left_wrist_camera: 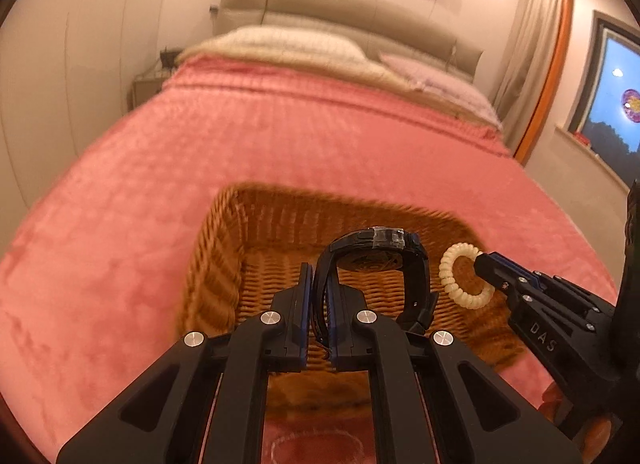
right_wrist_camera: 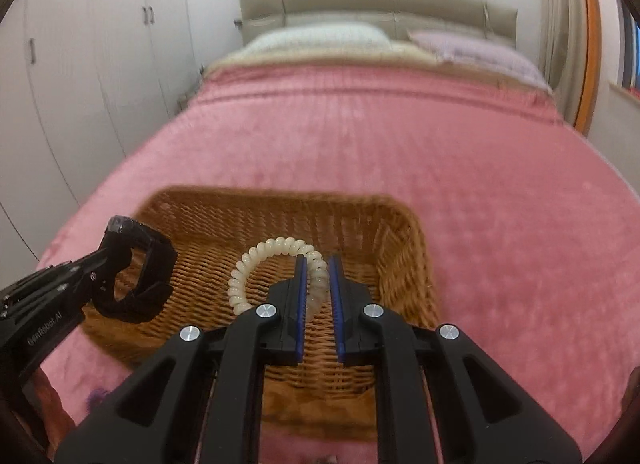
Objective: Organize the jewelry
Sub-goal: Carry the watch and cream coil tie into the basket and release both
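A brown wicker basket (left_wrist_camera: pixel 216 264) (right_wrist_camera: pixel 404 260) sits on the pink bedspread. My left gripper (left_wrist_camera: pixel 319 276) is shut on the strap of a black wristwatch (left_wrist_camera: pixel 380 248) and holds it above the basket; in the right wrist view the watch (right_wrist_camera: pixel 156 256) hangs at the basket's left. My right gripper (right_wrist_camera: pixel 318 264) is shut on a cream spiral coil bracelet (right_wrist_camera: pixel 256 260), held over the basket's middle. In the left wrist view the bracelet (left_wrist_camera: pixel 450 276) and the right gripper (left_wrist_camera: pixel 486 266) are at the right.
The pink bedspread (left_wrist_camera: pixel 280 136) (right_wrist_camera: pixel 480 168) covers the bed around the basket. Pillows (left_wrist_camera: pixel 280 44) and a headboard lie at the far end. White wardrobes (right_wrist_camera: pixel 80 64) stand on the left, a curtain (left_wrist_camera: pixel 532 48) and window on the right.
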Available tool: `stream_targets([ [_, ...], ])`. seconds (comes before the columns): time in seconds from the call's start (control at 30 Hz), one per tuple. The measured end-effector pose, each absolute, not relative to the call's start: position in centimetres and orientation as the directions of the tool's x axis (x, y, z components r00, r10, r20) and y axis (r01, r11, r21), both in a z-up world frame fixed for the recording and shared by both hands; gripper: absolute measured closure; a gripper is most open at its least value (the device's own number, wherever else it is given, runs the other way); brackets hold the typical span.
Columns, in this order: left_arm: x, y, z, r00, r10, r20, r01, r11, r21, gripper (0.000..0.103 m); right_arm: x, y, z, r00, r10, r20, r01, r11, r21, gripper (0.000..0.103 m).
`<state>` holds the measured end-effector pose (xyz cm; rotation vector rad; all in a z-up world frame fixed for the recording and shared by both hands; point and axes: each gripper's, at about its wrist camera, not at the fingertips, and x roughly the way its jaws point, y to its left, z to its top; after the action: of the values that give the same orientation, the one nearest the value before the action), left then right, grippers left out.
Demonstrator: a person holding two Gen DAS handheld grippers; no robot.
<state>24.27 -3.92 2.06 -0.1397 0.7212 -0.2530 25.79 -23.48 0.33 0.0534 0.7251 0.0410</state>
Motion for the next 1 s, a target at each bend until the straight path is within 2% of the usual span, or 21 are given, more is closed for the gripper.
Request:
stream_targets([
  [0.27, 25.9, -4.3, -0.9, 0.669, -0.273, -0.691, 0.190, 0.962, -0.196, 0.098, 27.9, -23.4, -2.6, 0.681, 0.048, -0.731, -0.013, 0.998, 0.054, 0.095],
  [0.33, 25.8, -4.5, -1.0, 0.666, -0.267, -0.697, 0.191, 0.964, -0.187, 0.097, 28.1, -23.7, -2.9, 0.666, 0.087, -0.741, -0.024, 0.995, 0.095, 0.095],
  [0.4, 25.6, -4.5, -0.8, 0.668, -0.276, -0.692, 0.205, 0.961, -0.186, 0.092, 28.0, -24.2, -3.2, 0.642, 0.151, -0.752, -0.036, 0.985, 0.168, 0.095],
  [0.47, 25.0, -4.4, -0.3, 0.678, -0.293, -0.674, 0.218, 0.956, -0.196, 0.076, 27.5, -24.9, -3.1, 0.622, 0.211, -0.754, -0.042, 0.971, 0.237, 0.095],
  [0.57, 23.3, -4.2, 1.4, 0.714, -0.297, -0.634, 0.238, 0.955, -0.178, 0.073, 26.0, -25.8, -2.3, 0.618, 0.264, -0.740, -0.056, 0.954, 0.293, 0.094],
  [0.6, 22.7, -4.1, 2.0, 0.722, -0.302, -0.623, 0.243, 0.953, -0.181, 0.072, 25.0, -26.1, -1.6, 0.636, 0.257, -0.728, -0.057, 0.956, 0.287, 0.091],
  [0.67, 21.2, -3.5, 3.2, 0.741, -0.320, -0.591, 0.254, 0.947, -0.195, 0.060, 23.1, -26.4, -0.1, 0.673, 0.241, -0.700, -0.065, 0.961, 0.268, 0.078],
  [0.73, 19.5, -2.9, 4.6, 0.759, -0.341, -0.555, 0.269, 0.940, -0.210, 0.058, 21.2, -26.7, 1.4, 0.710, 0.228, -0.666, -0.071, 0.964, 0.255, 0.046],
  [0.83, 16.3, -1.7, 6.7, 0.781, -0.372, -0.502, 0.295, 0.928, -0.229, 0.053, 17.4, -26.7, 3.8, 0.768, 0.207, -0.606, -0.095, 0.972, 0.213, 0.045],
  [1.0, 10.0, 0.2, 9.3, 0.821, -0.382, -0.425, 0.311, 0.923, -0.229, 0.038, 10.9, -25.7, 5.7, 0.827, 0.209, -0.522, -0.147, 0.976, 0.159, 0.045],
])
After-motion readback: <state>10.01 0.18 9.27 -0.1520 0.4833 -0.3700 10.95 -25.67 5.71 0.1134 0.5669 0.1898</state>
